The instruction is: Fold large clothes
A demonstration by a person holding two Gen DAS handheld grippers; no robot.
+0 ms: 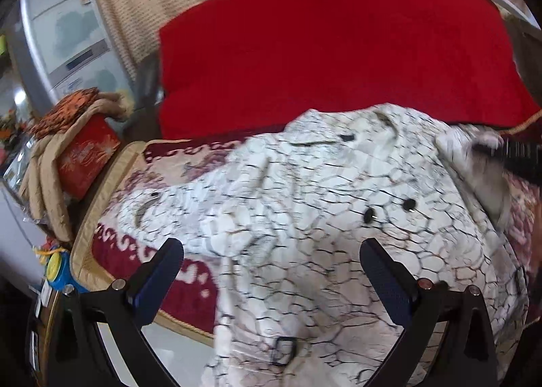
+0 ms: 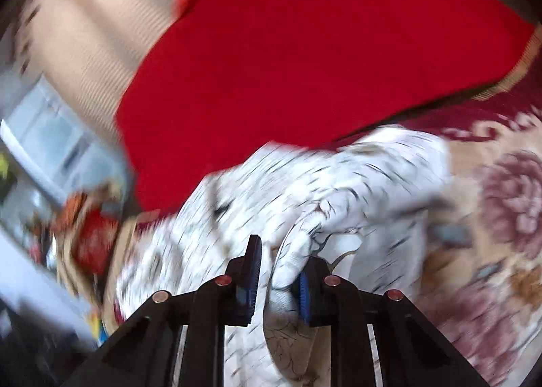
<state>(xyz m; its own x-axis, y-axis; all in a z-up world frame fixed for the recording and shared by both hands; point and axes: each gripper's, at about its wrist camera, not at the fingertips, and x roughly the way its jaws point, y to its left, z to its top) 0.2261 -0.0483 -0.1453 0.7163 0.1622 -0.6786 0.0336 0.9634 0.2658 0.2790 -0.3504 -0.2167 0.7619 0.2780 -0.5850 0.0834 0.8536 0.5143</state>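
Both grippers angle downward over one white crackle-patterned coat (image 1: pixel 305 217) spread on a floral rug (image 1: pixel 111 204): the left gripper (image 1: pixel 271 272) hovers with fingers wide apart and empty, the right gripper (image 2: pixel 281 282) nearly closed around a fold of coat.

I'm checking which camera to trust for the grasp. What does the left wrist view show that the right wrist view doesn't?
Only the left wrist view: the left gripper, open above the white patterned garment, and its black buttons. Only the right wrist view: the right gripper with a fold of garment between its nearly closed jaws. Both: the garment, red blanket and floral cover.
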